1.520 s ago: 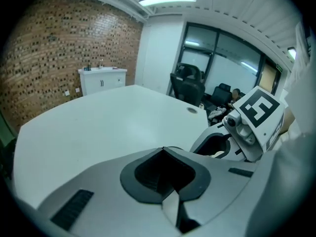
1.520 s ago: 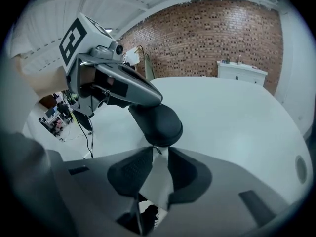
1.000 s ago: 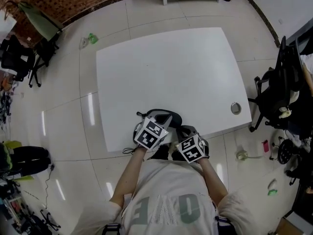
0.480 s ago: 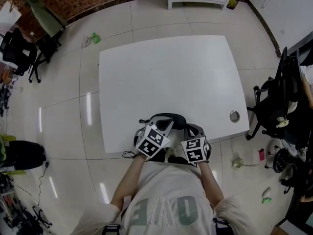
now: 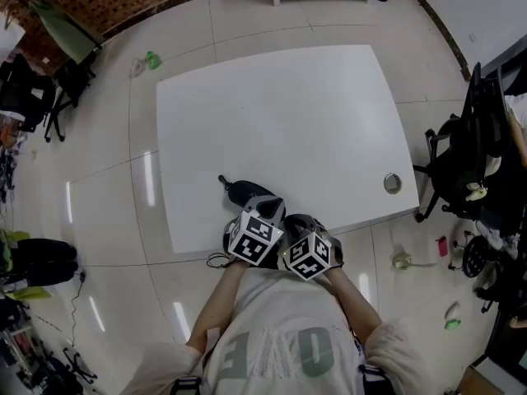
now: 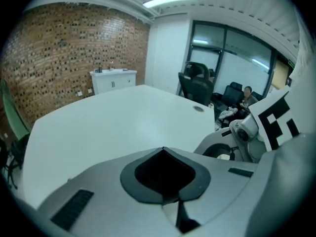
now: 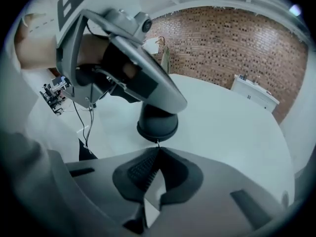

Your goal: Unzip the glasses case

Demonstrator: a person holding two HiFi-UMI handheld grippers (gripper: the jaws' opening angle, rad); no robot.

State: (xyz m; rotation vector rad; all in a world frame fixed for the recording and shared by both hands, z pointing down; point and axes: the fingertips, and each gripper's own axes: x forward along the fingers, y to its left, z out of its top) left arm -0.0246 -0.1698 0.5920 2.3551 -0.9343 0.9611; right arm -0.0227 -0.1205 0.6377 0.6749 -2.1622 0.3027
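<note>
The dark glasses case (image 5: 245, 191) lies at the near edge of the white worktop (image 5: 280, 113). The left gripper (image 6: 163, 151) is closed, with black material filling the space between its pads. The right gripper (image 7: 158, 150) is closed too, its tips pinching a tiny metal tab (image 7: 157, 142) at the case's rounded end.
</note>
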